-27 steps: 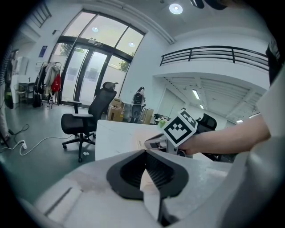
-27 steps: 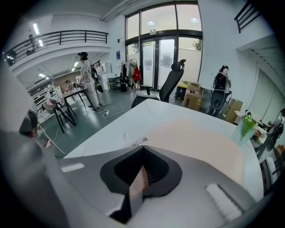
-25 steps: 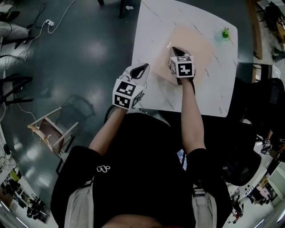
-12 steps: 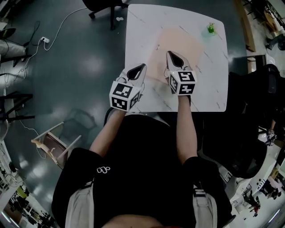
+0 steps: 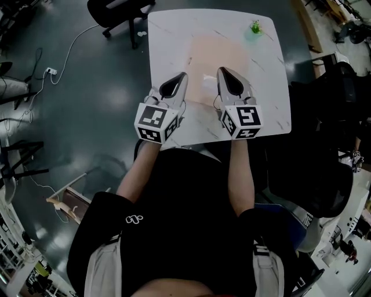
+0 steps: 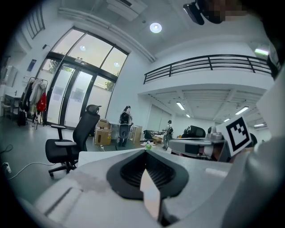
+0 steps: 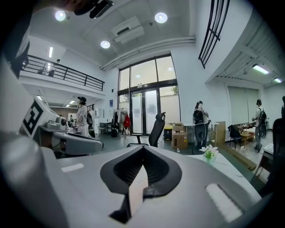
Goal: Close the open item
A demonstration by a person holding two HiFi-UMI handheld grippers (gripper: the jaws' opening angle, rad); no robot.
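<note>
On the white marble table point(image 5: 266, 93) lies a peach mat point(image 5: 217, 52). A small pale thing point(image 5: 207, 77) rests on the mat's near edge, too small to identify. No open item can be made out. My left gripper point(image 5: 182, 77) hovers over the near left part of the table, jaws shut and empty; its own view shows the same point(image 6: 145, 153). My right gripper point(image 5: 222, 71) is beside it over the mat's near edge, also shut with nothing in it, as its own view point(image 7: 143, 151) confirms. The pale thing lies between the two tips.
A small green plant point(image 5: 254, 26) stands at the table's far right corner and shows in both gripper views point(image 6: 148, 145) point(image 7: 208, 153). A black office chair point(image 5: 116, 11) stands beyond the far left corner. People and boxes are in the room's background.
The right gripper has drawn back from the mat's middle toward its near edge. The left gripper has come in from off the table's left side to over its near part.
</note>
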